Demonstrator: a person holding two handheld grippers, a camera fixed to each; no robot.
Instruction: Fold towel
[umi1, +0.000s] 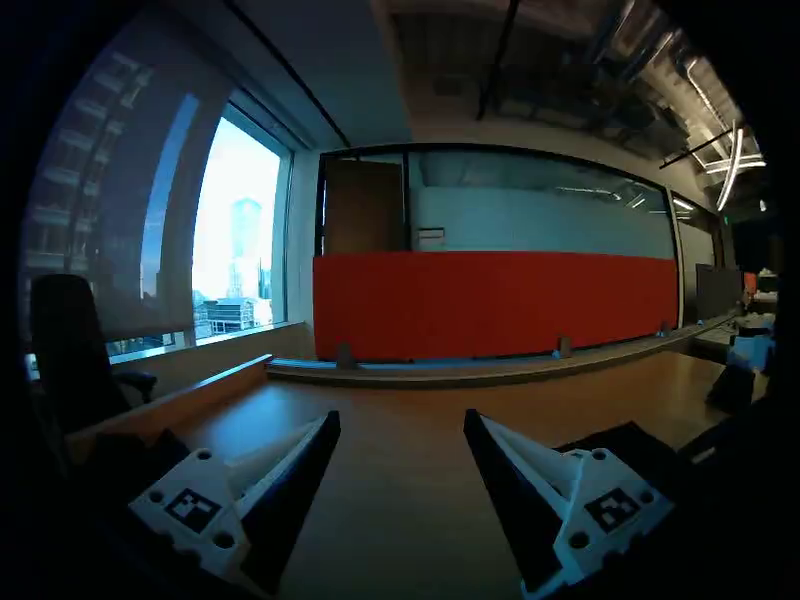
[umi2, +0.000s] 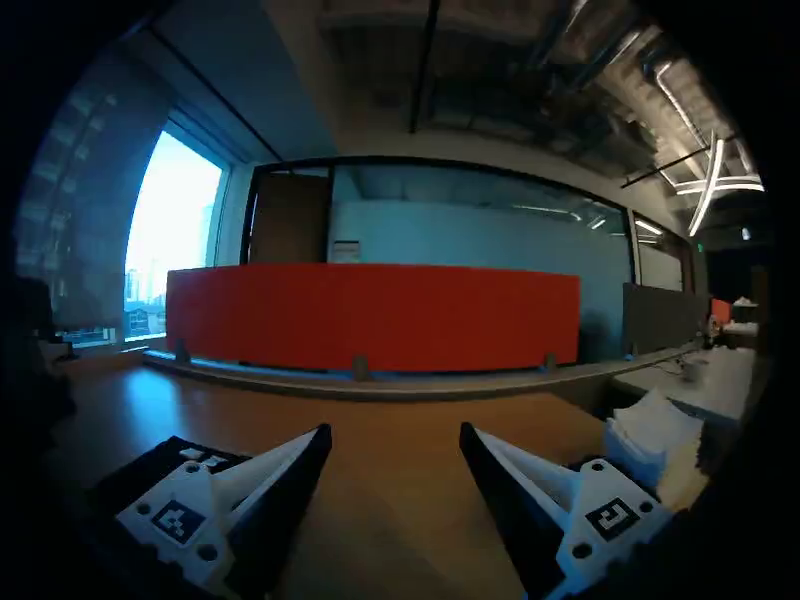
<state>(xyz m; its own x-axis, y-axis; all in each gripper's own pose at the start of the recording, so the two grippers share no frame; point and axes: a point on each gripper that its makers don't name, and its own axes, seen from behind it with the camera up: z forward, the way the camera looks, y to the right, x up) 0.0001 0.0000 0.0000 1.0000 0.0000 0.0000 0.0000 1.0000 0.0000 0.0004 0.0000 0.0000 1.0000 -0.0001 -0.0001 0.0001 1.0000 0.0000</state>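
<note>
- Wooden desk (umi1: 400, 530) stretches wide, from the window side to the far right.
- Red screen (umi1: 490, 305) stands along its far edge, with a glass wall behind.
- Window (umi1: 235, 250) glows at the left (city towers outside), with a dark chair (umi1: 65, 340) near it.
- Pale folded stack (umi2: 650, 435) lies at the desk's right end, probably the towel, though I cannot tell for sure.
- Left gripper (umi1: 401, 415): fingers spread apart over the wood, gripping nothing.
- Right gripper (umi2: 395, 429): fingers likewise apart, near the stack.

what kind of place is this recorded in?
Likely an open-plan office: a long wooden desk with a red divider panel, an office chair by the window, and a glass-walled room behind.
</note>
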